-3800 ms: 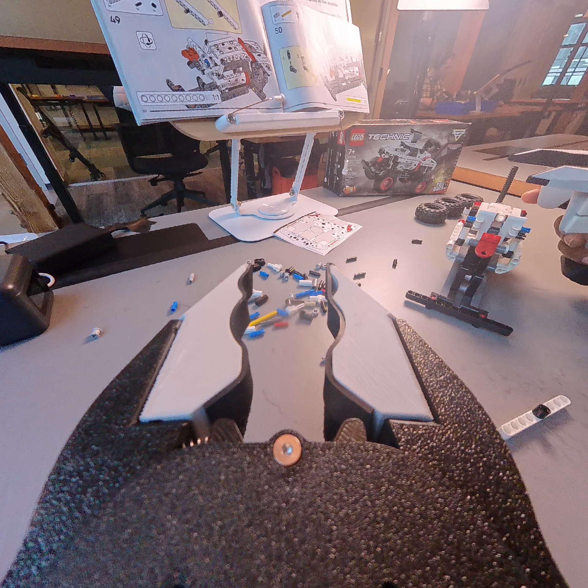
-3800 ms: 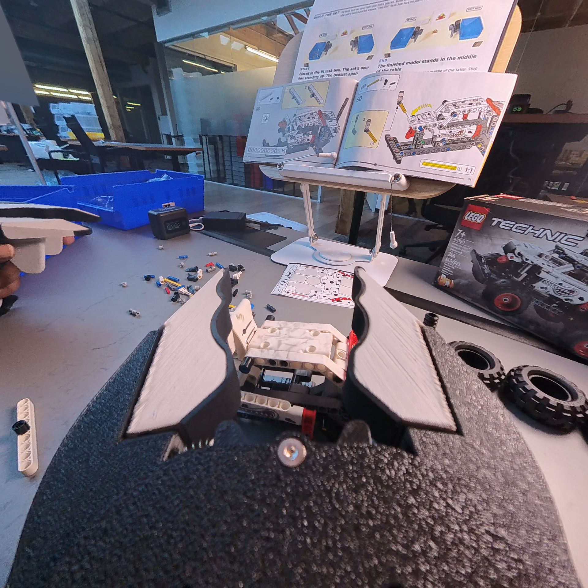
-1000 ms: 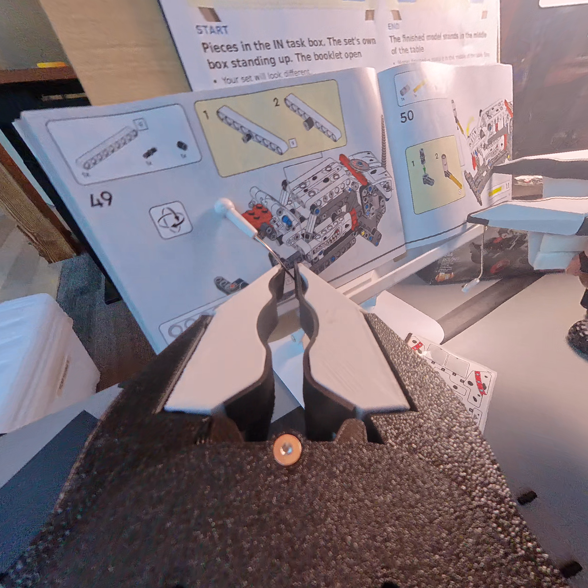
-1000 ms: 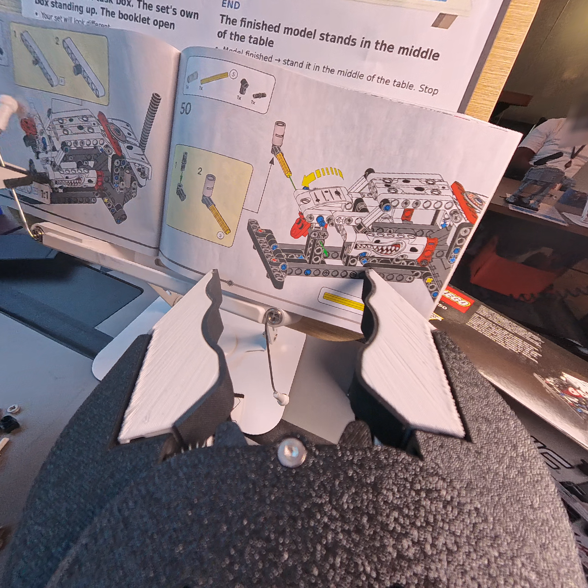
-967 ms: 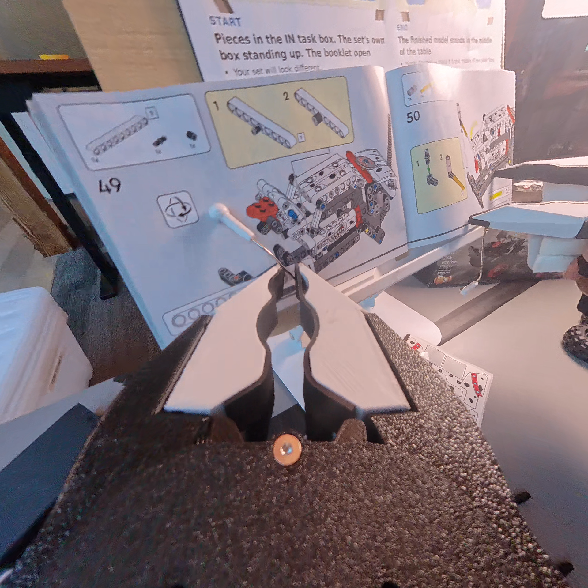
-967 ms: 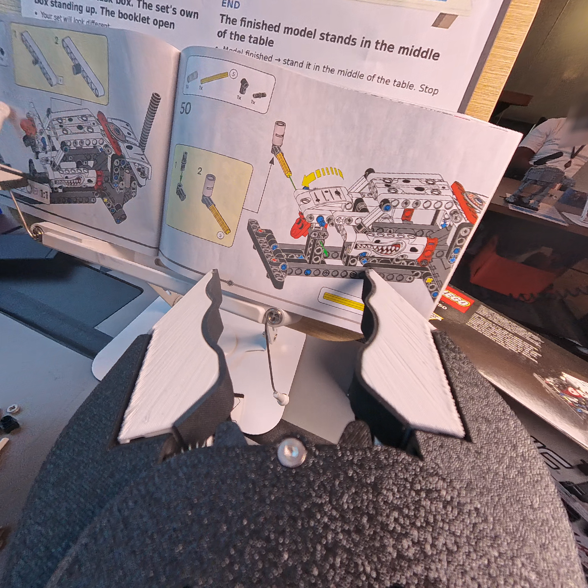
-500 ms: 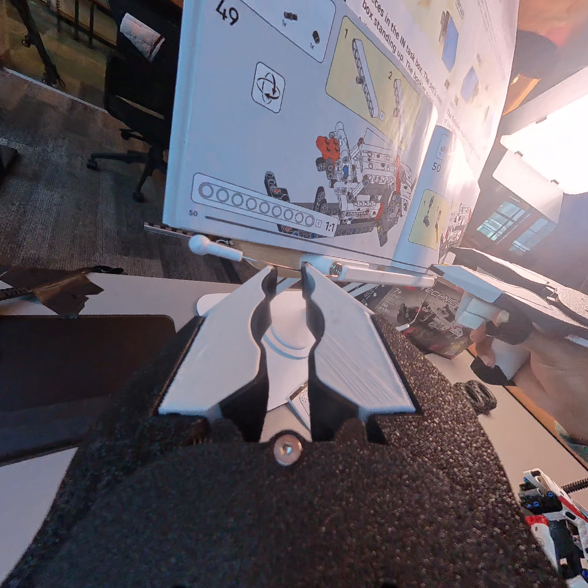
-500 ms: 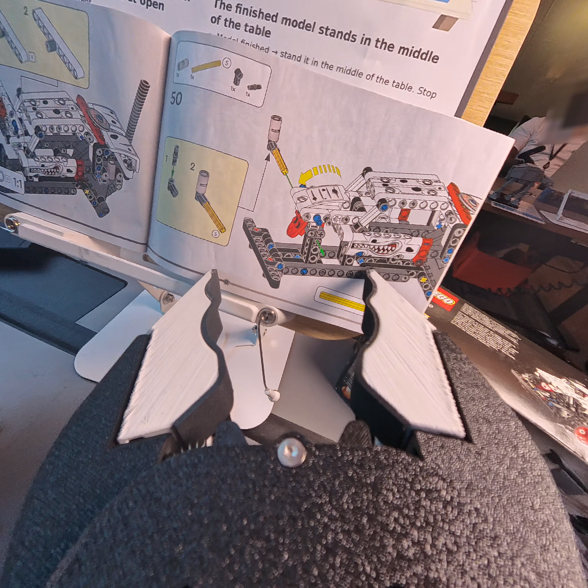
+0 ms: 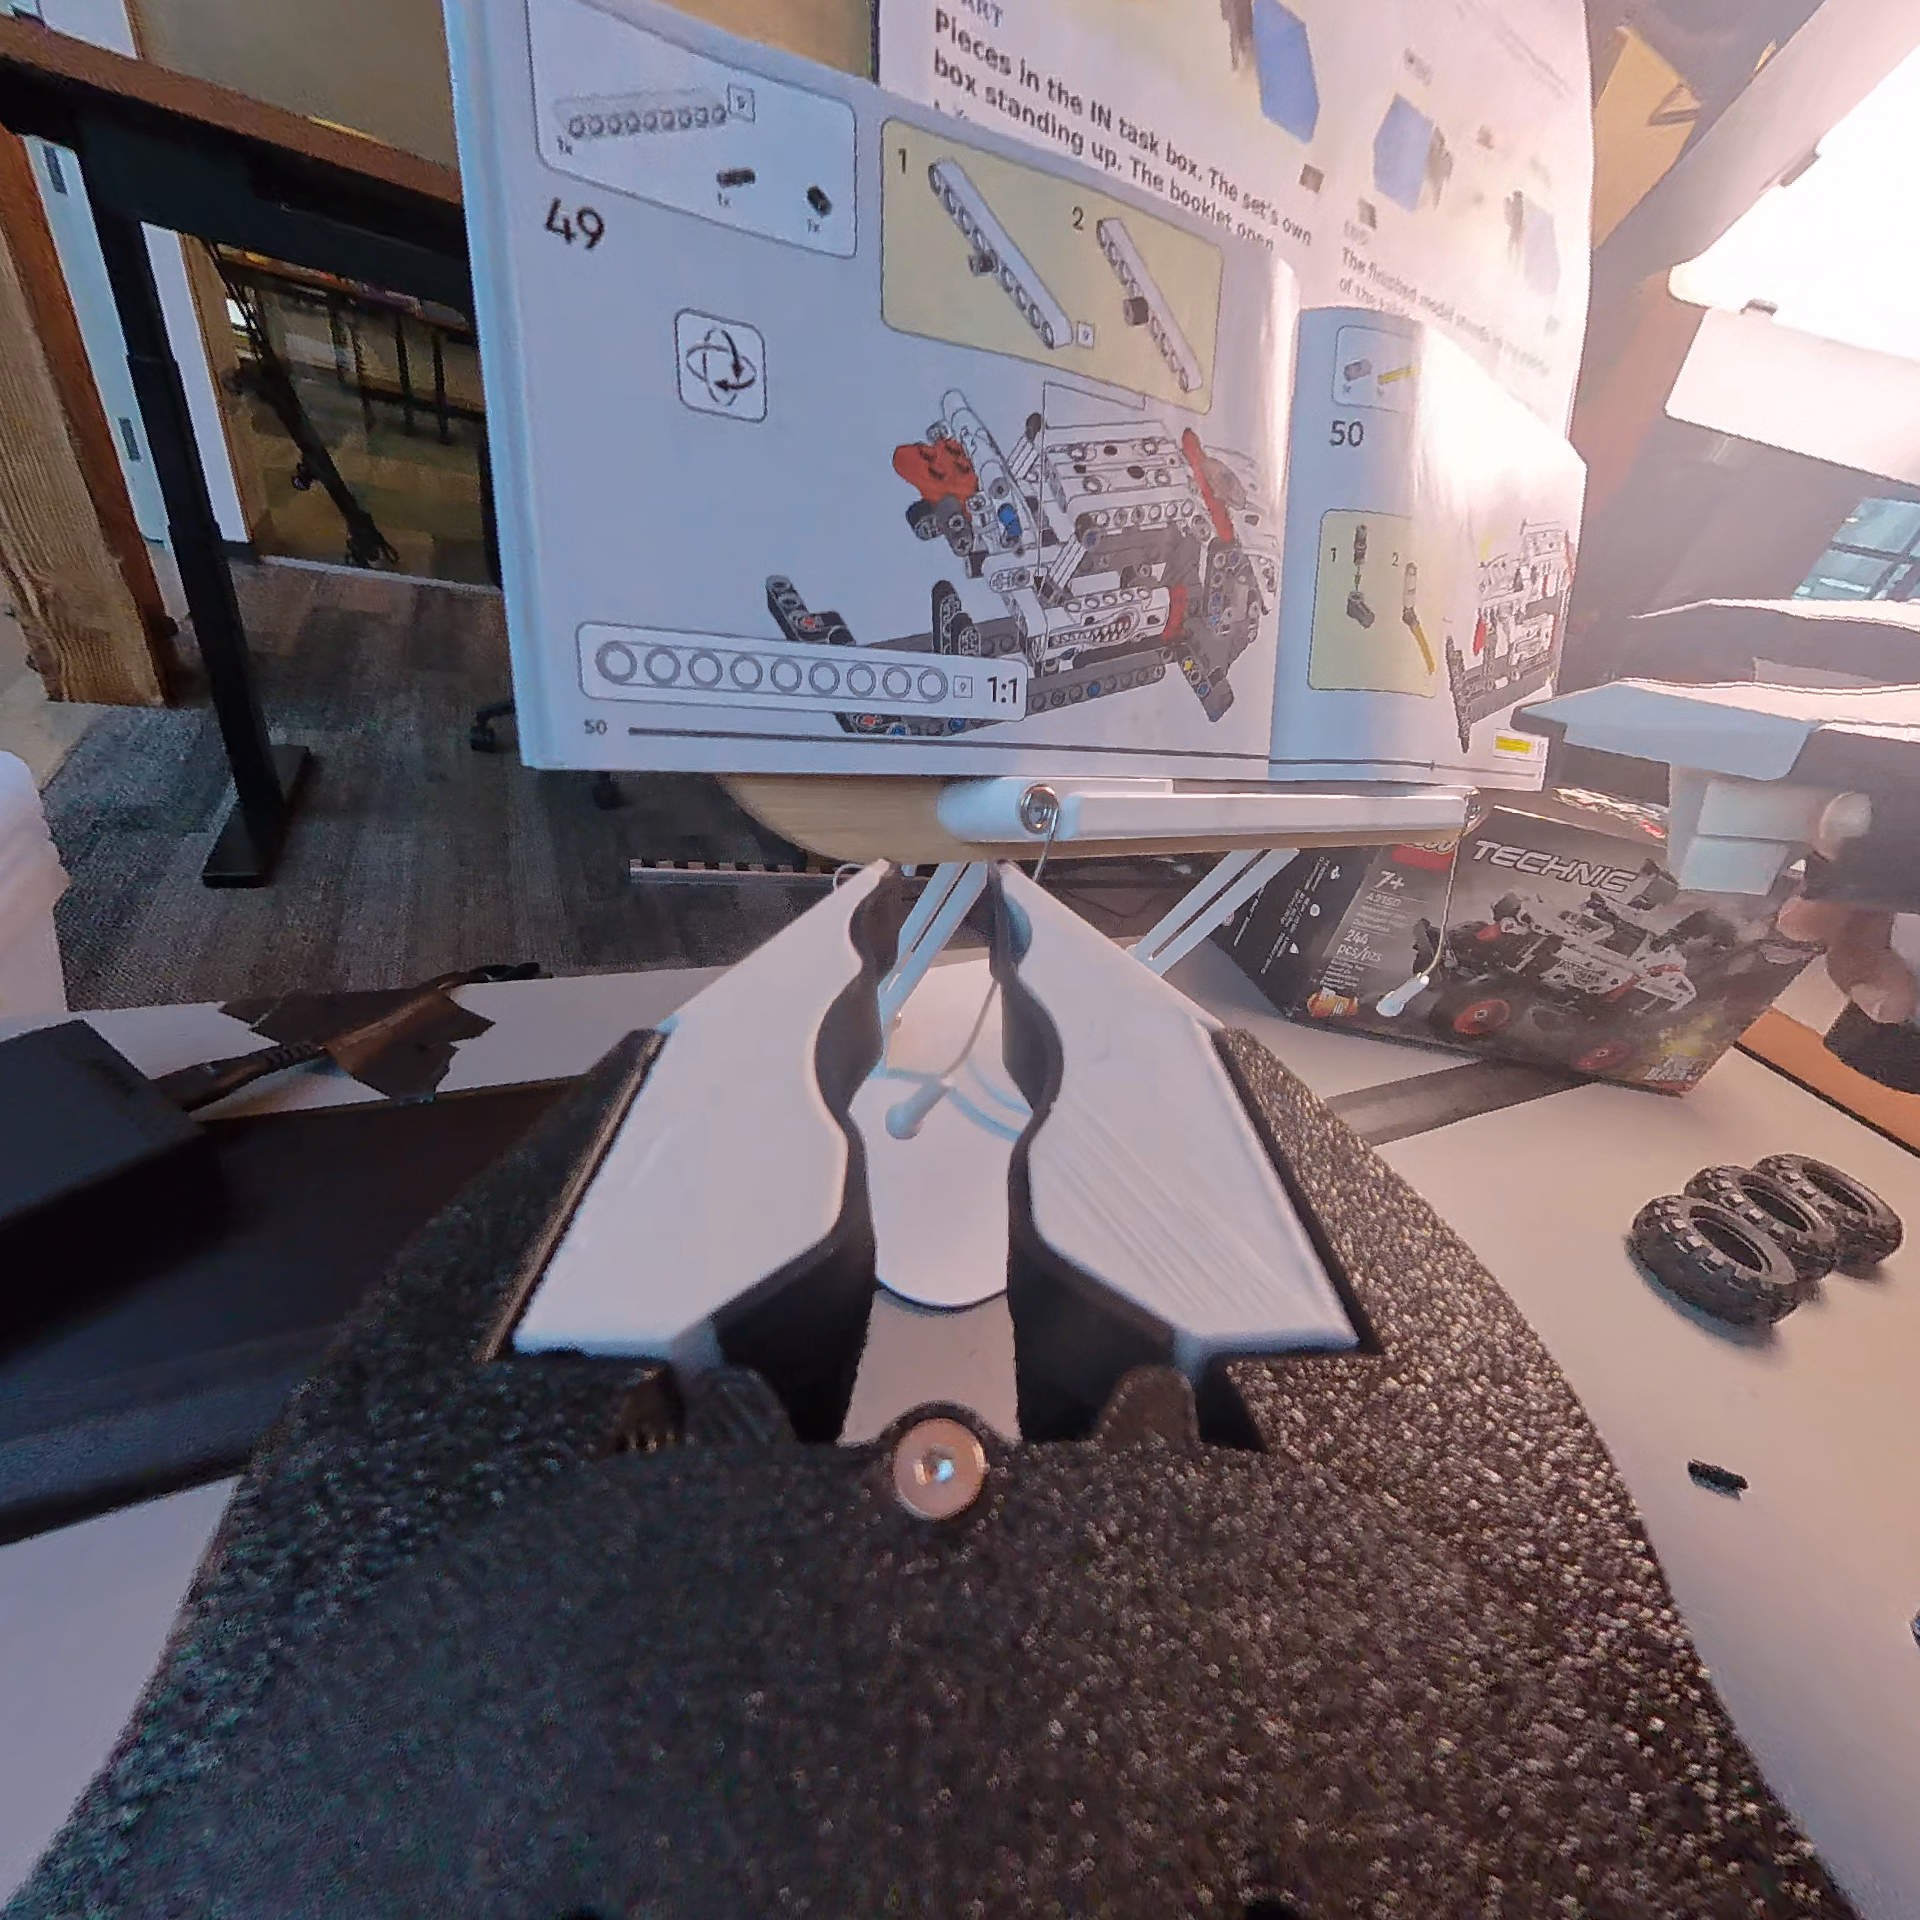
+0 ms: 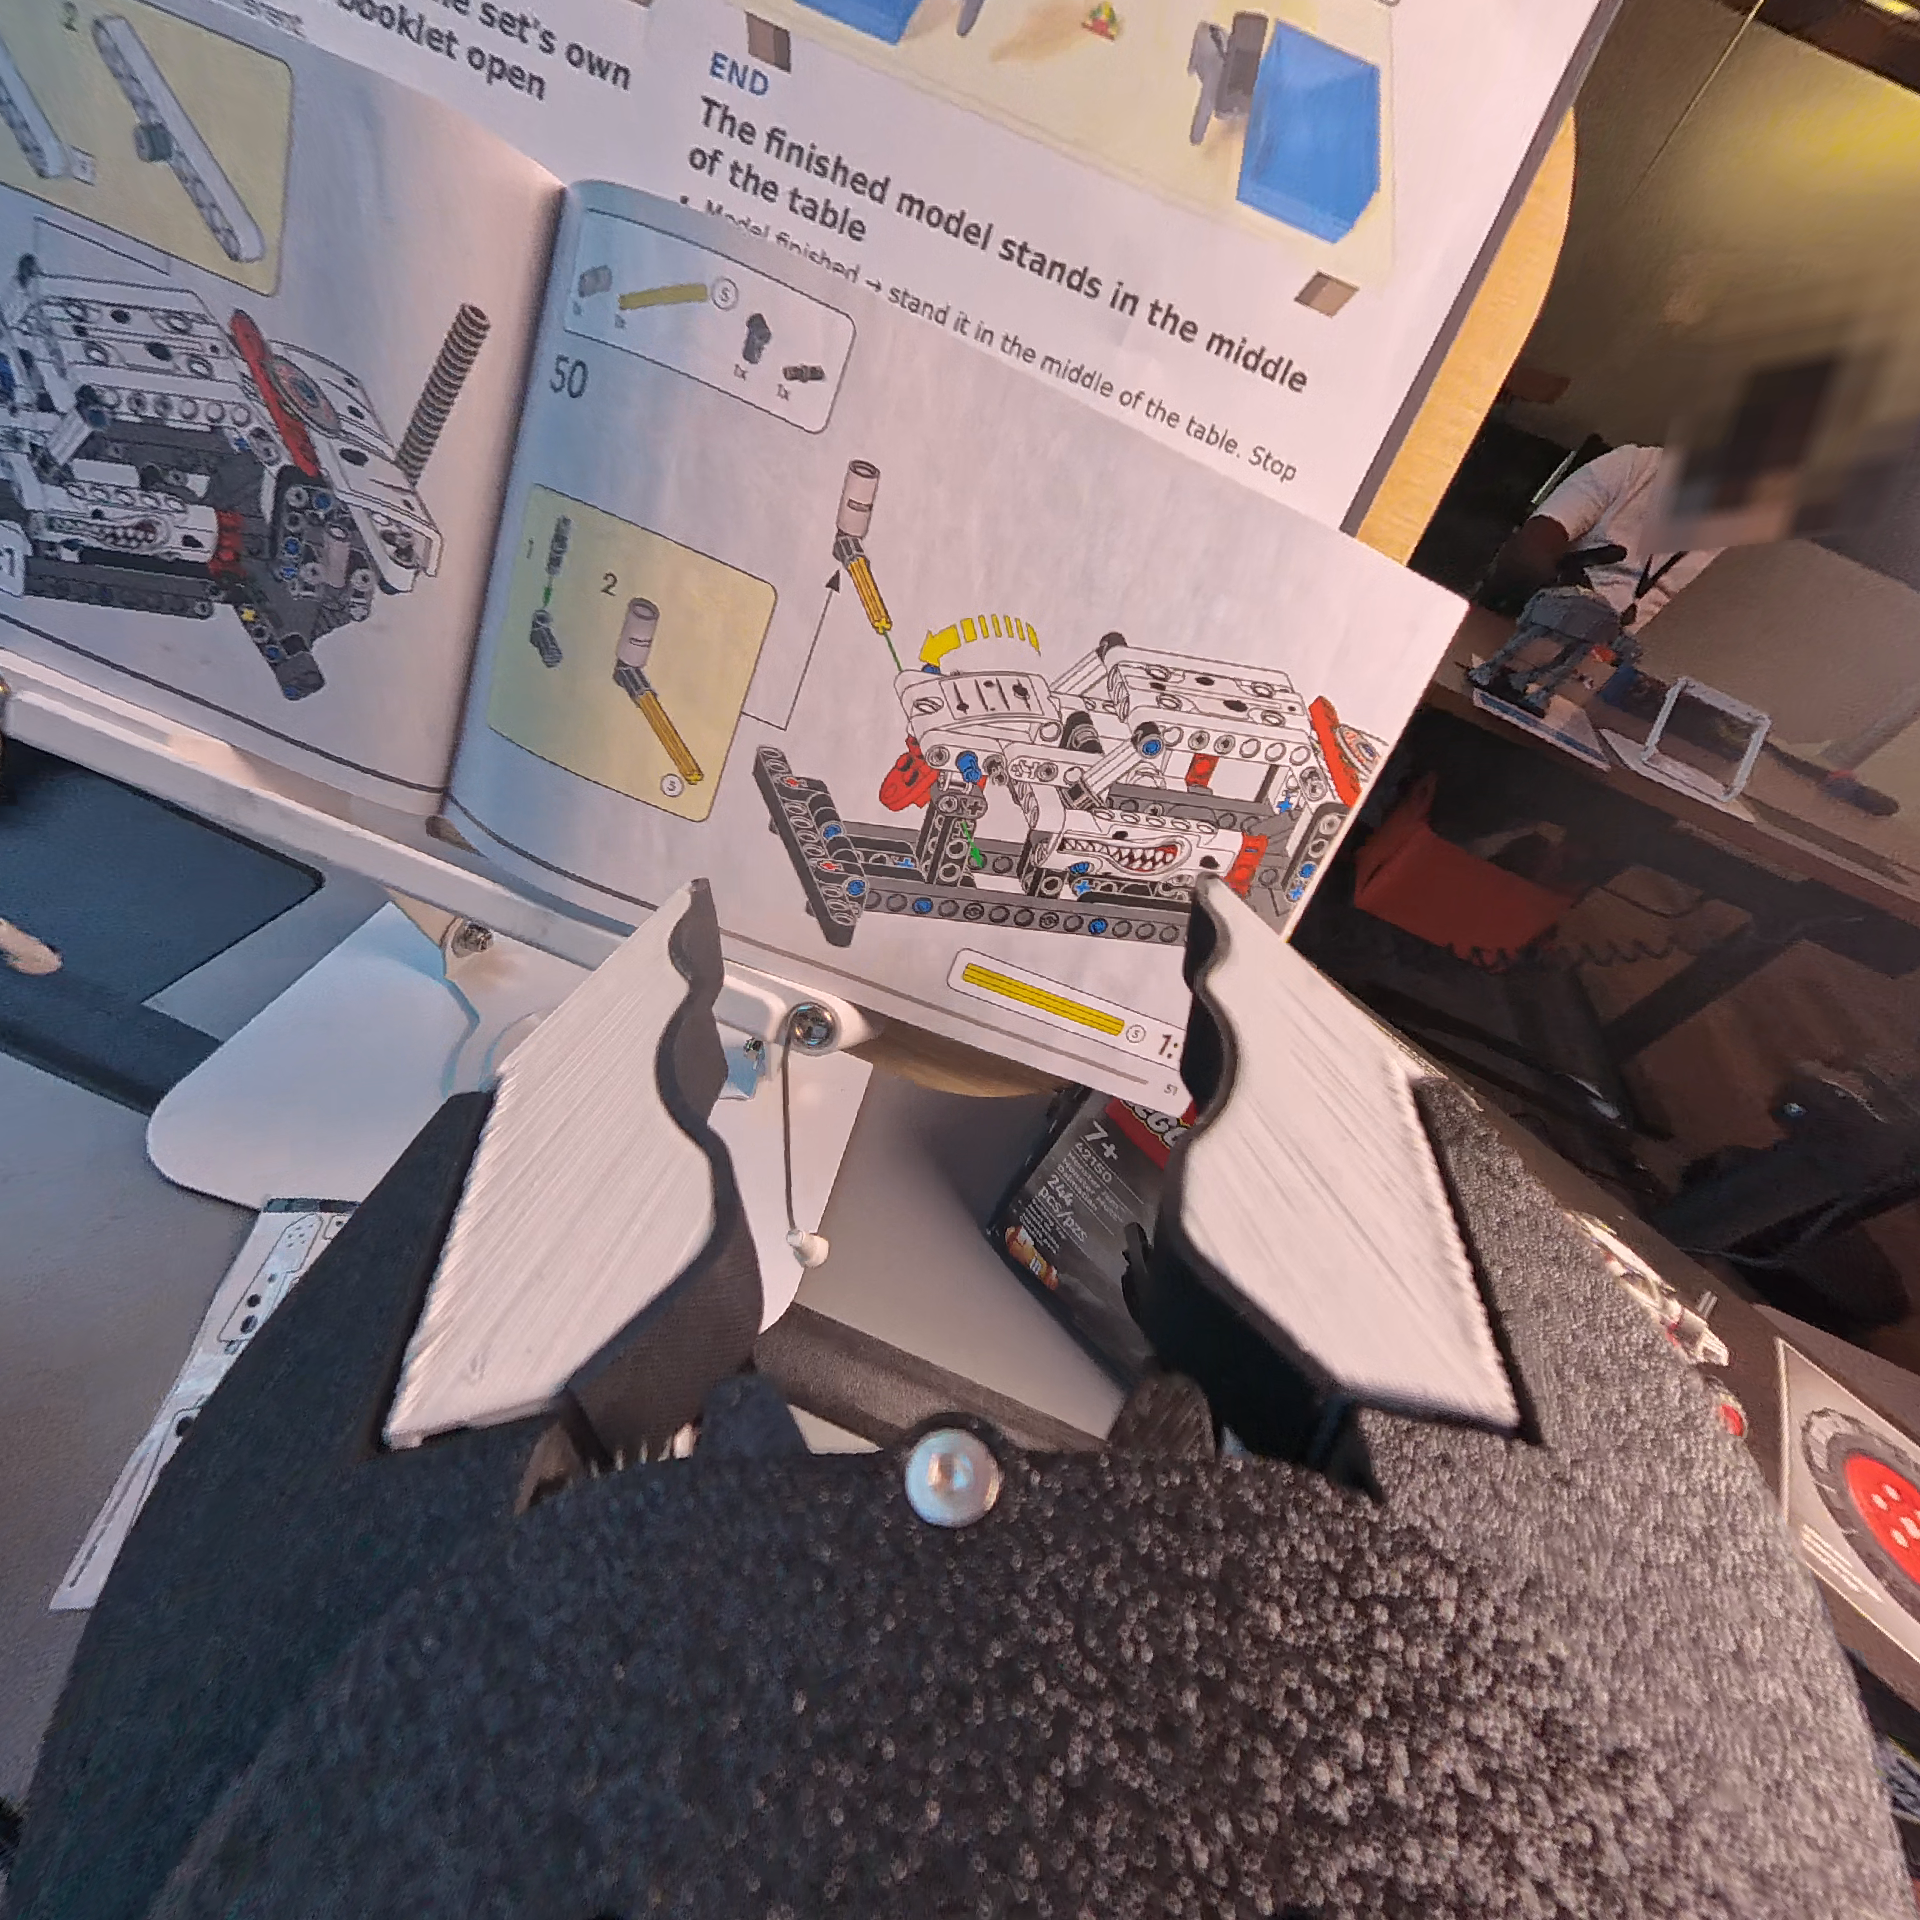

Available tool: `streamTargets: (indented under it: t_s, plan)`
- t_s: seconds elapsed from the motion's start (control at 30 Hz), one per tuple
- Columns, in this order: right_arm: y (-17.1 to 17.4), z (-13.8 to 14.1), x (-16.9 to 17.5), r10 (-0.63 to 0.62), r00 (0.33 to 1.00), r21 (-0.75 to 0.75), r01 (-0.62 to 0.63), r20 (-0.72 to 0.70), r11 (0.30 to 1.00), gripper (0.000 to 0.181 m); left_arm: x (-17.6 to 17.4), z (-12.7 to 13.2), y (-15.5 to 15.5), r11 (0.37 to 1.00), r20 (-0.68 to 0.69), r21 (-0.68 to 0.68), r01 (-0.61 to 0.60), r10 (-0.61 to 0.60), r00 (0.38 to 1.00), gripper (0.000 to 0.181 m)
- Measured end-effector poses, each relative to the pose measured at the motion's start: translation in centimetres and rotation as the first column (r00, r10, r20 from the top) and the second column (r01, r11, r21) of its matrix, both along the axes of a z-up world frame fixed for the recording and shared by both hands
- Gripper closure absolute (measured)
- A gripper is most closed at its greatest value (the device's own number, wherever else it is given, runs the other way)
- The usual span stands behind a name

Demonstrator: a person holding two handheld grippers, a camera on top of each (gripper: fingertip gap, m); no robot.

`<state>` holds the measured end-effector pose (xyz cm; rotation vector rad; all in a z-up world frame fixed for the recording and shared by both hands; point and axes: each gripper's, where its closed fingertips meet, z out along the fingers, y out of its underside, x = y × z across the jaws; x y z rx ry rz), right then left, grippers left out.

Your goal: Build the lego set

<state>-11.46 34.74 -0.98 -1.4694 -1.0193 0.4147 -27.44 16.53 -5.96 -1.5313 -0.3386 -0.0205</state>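
Lego instruction booklet (image 9: 935, 468) stood open on a white stand (image 9: 1205, 812) at the back of the bench (image 9: 1662, 1403), spread across both wrist views; a larger printed sheet (image 10: 1039, 156) rose behind it, its top cut off by the frame.

Left wrist view, left to right: a black box (image 9: 73, 1153) and a dark mat (image 9: 312, 1195) lay on the bench edge. Left gripper (image 9: 940, 883) was level, pointed at the stand's foot below the booklet, jaws slightly parted and holding nothing. One thin page-holder wire (image 9: 935, 1081) hung loose between them, touching neither. Lego set box (image 9: 1507, 935) stood upright to the right of the stand, closed, contents not visible. Black tyres (image 9: 1756, 1226), at least three, lay in a row on the bench nearer the camera. At the far right edge, the other gripper and part of the holding hand (image 9: 1860, 925) entered, partly cut off and washed out by glare.

Right wrist view: a sheet with printed shapes (image 10: 208, 1351) lay flat on the bench at left, half hidden by the gripper body. Right gripper (image 10: 951, 914) was tilted up toward the lower edge of the booklet's right page, jaws spread wide and empty. The set box showed between the jaws, mostly hidden. The Lego model itself was not identifiable in either view; small red-and-white bits at the right edge were too cut off to tell. A seated person (image 10: 1600, 520) appeared in the far background.
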Motion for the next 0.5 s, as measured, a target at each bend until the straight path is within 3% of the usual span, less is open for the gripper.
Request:
streamTargets:
  t_s: [0.23, 0.5]
  plan:
    - [-3.2, 1.1, -2.5, 0.059, 0.998, 0.037, -0.059, 0.017, 0.998, 0.093, 0.5, 1.5, -0.7, 1.0, -0.118, -0.001, -0.014, 0.014, 0.993, 0.158]
    - [-8.6, 0.1, -9.9, 0.157, 0.979, 0.13, -0.173, 0.13, 0.976, 0.101, 1.2, 3.7, -2.2, 1.0, -0.142, 0.026, 0.005, -0.001, 0.99, 0.153]
